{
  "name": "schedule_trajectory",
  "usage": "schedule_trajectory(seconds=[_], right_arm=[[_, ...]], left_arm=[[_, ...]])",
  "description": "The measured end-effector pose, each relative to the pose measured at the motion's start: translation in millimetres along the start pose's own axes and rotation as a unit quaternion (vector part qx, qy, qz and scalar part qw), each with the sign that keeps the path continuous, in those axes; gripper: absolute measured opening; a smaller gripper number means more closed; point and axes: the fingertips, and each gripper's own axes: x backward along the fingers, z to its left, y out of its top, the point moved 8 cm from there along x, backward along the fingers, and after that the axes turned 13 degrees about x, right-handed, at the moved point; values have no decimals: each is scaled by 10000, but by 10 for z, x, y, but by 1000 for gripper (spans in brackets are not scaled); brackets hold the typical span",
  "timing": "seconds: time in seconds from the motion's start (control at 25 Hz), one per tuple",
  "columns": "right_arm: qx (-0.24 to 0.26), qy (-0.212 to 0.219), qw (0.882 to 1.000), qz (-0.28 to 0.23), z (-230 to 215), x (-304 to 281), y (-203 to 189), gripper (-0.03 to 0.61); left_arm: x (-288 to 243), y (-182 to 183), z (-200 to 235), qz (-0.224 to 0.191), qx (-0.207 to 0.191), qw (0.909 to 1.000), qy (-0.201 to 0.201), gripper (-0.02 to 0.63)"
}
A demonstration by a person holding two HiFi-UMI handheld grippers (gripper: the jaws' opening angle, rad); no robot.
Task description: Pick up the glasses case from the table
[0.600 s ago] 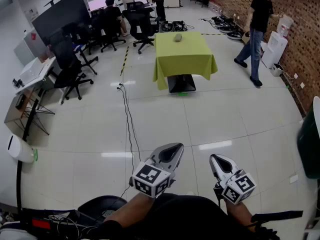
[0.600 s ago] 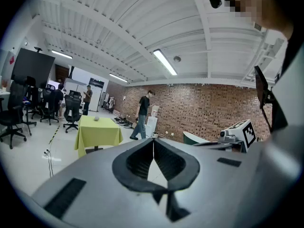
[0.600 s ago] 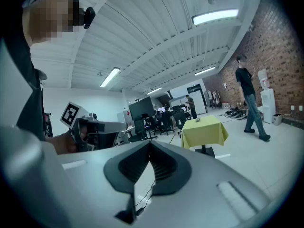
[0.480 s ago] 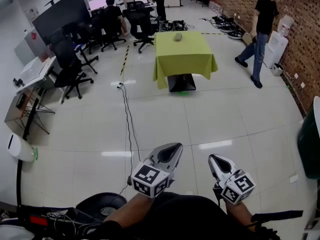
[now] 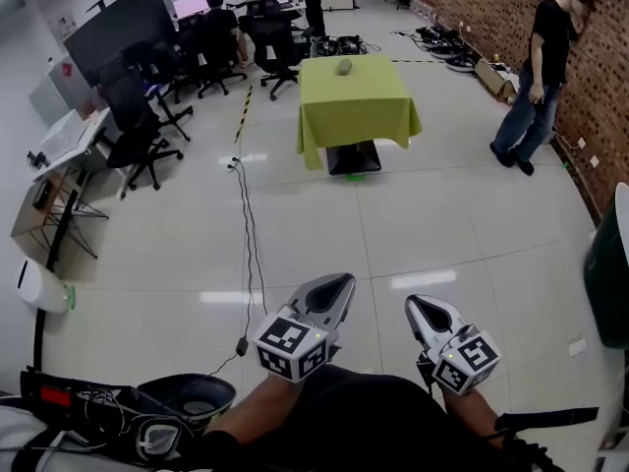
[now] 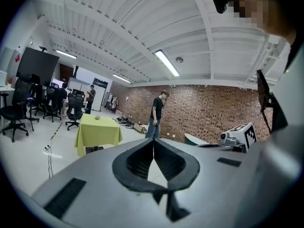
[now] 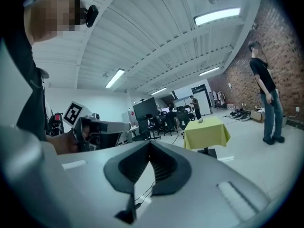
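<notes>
Bystander [image 5: 543, 77] has walked on along the brick wall [image 5: 462, 3]. Approach step — glasses case [image 5: 343, 67] lies on the far green-draped desk [image 5: 359, 116], well apart from left gripper [image 5: 332, 289] and right gripper [image 5: 425, 310], both jaws pressed together, empty. Next: close in, spread jaws.

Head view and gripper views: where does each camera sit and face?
Head view: on the person's head, facing forward and down toward the table; shows left gripper, right gripper, forearms.
Left gripper view: on the left gripper, along its shut jaws to the table; right gripper at right.
Right gripper view: likewise on the right gripper, jaws shut; left gripper at left.
All share the table and glasses case.
</notes>
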Motion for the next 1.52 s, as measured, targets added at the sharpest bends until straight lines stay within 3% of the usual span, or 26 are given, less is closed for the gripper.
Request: schedule_trajectory(seconds=[0.64, 1.0, 1.52], right_arm=[[-274, 72, 9994, -211, -129, 313, -144, 2], [-342, -287, 9987, -245, -342, 356, -199, 2], [-459, -119, 9989, -34, -477, -135, -259, 2]], left_arm=[[-66, -227, -306, 404, -113, 9988, 247, 9], [-415, -150, -314, 526, -205, 9983, -133, 9], [-531, -61, 195, 534, 65, 9984, 146, 9]])
